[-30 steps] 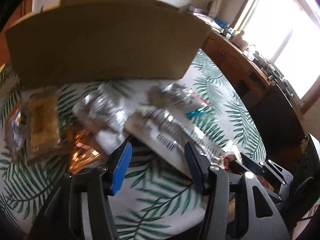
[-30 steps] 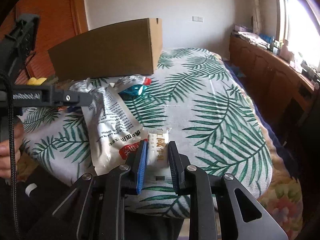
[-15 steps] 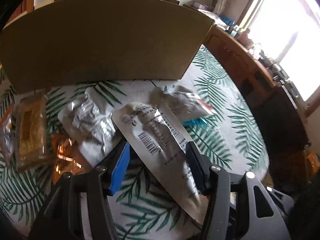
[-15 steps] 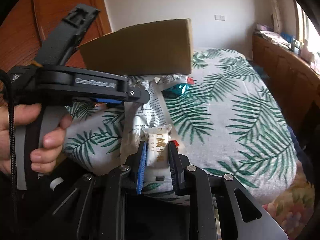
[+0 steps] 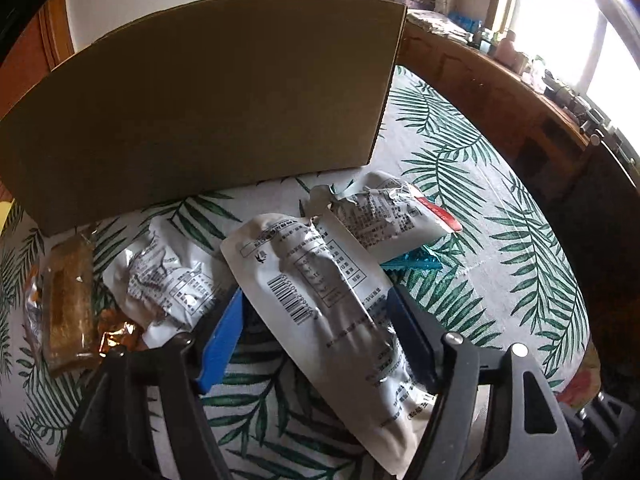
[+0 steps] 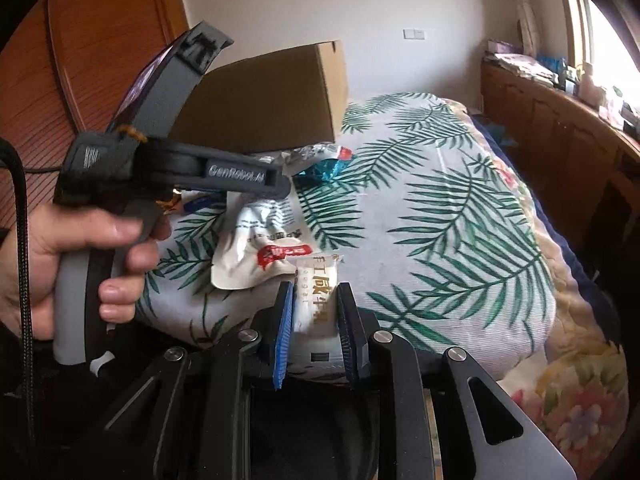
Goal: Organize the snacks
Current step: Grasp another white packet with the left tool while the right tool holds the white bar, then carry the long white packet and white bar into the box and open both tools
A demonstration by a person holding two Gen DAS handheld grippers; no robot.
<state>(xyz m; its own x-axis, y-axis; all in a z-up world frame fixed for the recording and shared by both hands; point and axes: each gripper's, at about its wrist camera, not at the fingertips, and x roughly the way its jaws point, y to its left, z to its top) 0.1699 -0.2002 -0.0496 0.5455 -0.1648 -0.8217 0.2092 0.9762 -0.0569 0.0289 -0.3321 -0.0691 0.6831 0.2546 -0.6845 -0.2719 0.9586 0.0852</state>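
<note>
Early stage: right gripper (image 6: 314,330) clamps small nougat packet (image 6: 316,300); left gripper (image 5: 316,336) wide over long white pouch (image 5: 320,304); other snacks loose on bed (image 5: 500,280), cardboard box (image 5: 208,112) contents unseen.

Both grippers share one build: black angular link arms with cut-out slots, joined by round silver screw heads, ending in flat blue ribbed fingers (image 6: 285,332). The left gripper (image 5: 316,340) shows one bright blue pad and one darker blue pad. From the right wrist view its body is grey and black, with raised lettering along the black bar, a grey handle and a braided black cable. The left hand (image 6: 76,256) is bare-skinned with short nails.
</note>
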